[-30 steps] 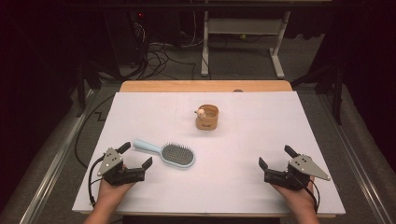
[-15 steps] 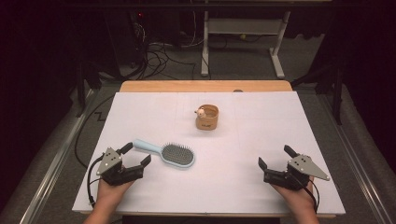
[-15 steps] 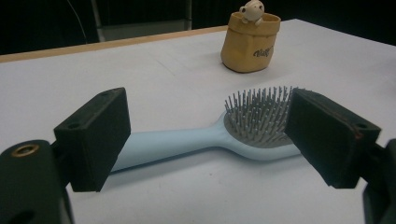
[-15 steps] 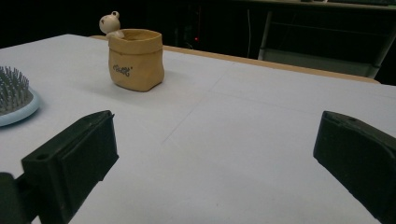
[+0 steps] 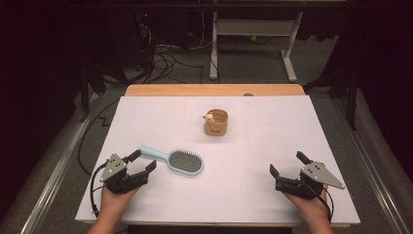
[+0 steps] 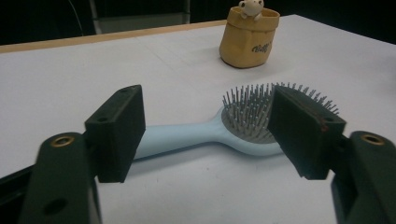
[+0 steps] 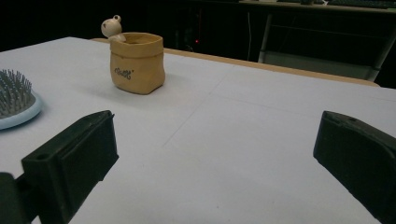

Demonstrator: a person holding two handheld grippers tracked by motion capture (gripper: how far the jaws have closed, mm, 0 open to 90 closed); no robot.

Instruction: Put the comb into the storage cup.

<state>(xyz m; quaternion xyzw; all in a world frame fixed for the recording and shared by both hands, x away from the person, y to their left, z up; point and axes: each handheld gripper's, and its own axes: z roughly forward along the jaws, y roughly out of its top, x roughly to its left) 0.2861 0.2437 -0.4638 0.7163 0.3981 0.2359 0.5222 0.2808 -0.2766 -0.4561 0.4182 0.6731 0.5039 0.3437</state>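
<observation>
- The left claw (image 5: 143,162) rests low at the near left part of the counter (image 5: 292,131), carried by the left hand (image 5: 113,201), whose forearm enters from the near edge.
- This hand lies flat and level, so the claw points forward and a little toward the middle of the counter.
- Its jaws have just been closing, but they are released now: the pads press on nothing, and a clear gap stays between them.
- The hairbrush (image 5: 173,160) lies just in front of the left claw, with the bristles facing up.
- In the left gripper view, the light blue handle of the hairbrush (image 6: 196,135) passes behind the gap of the left claw (image 6: 205,135); the bristle head sits partly behind the right jaw, the handle end behind the left jaw.
- I cannot tell if the jaw tips touch the hairbrush; they seem just short of it.
- The right claw (image 5: 289,164) rests at the near right part of the counter, in the right hand (image 5: 311,204), level and pointing forward, slightly toward the middle.
- Its jaws stand wide and released, with only bare counter between them in the right gripper view (image 7: 215,154).
- A small yellow pouch (image 5: 215,123) with a little figure on its rim stands upright, well ahead of both claws, beyond the hairbrush head.
- From the right claw, the hairbrush is far to its left side, well apart.
</observation>
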